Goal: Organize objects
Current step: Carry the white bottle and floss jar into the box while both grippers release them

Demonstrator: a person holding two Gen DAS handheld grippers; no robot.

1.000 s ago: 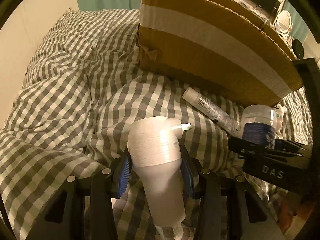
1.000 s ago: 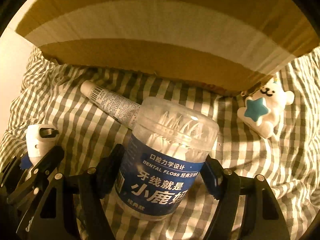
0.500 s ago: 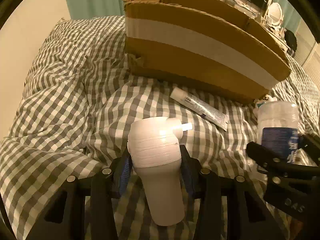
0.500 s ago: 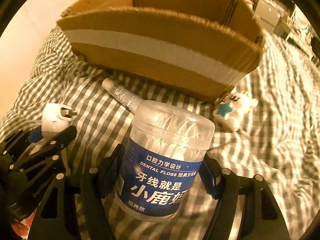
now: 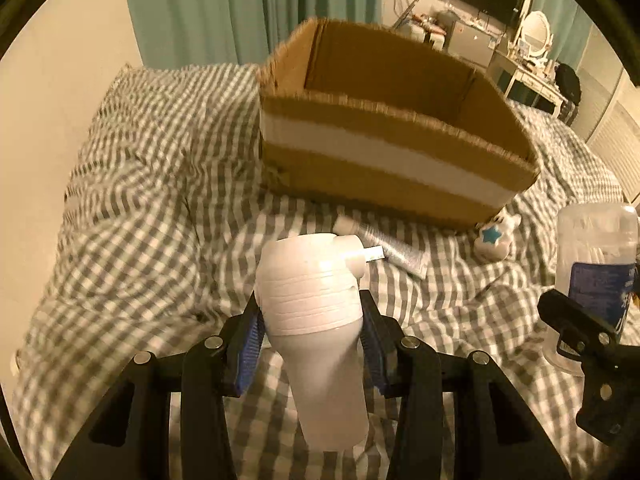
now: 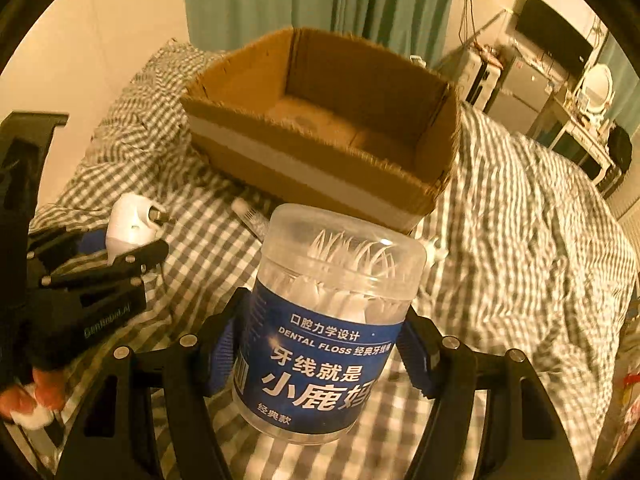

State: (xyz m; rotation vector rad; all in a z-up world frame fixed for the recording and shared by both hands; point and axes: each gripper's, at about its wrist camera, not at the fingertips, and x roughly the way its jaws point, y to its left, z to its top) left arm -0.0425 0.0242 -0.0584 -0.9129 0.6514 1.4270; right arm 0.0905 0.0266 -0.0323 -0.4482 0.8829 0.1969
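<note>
Left gripper (image 5: 310, 344): clamped on a white bottle (image 5: 316, 312), blue pads against both sides; the bottle stands upright between the fingers, nozzle pointing to about 2 o'clock.

Right gripper (image 6: 320, 344): its jaws have just been closing a little, and the pads now press a clear jar of dental floss (image 6: 324, 320), upright, its blue label facing the camera.

Box (image 6: 320, 128): open cardboard box on the checked bedspread (image 5: 140, 220), at 12 o'clock from the right gripper and between 12 and 1 o'clock from the left; its floor looks bare in the right wrist view.

Long axis: from the left gripper the box stretches from 12 toward 2 o'clock; the right gripper faces the near wall more squarely.

Nearer hand: hard to call; the right one sees further inside (my guess is the jar goes in first).

Key relation: both loads hang ahead of the near wall, so each likely needs carrying forward over that rim.

Left on the bed: a tube (image 5: 394, 250) and a small bear toy (image 5: 496, 236), just beside the box's near wall.
</note>
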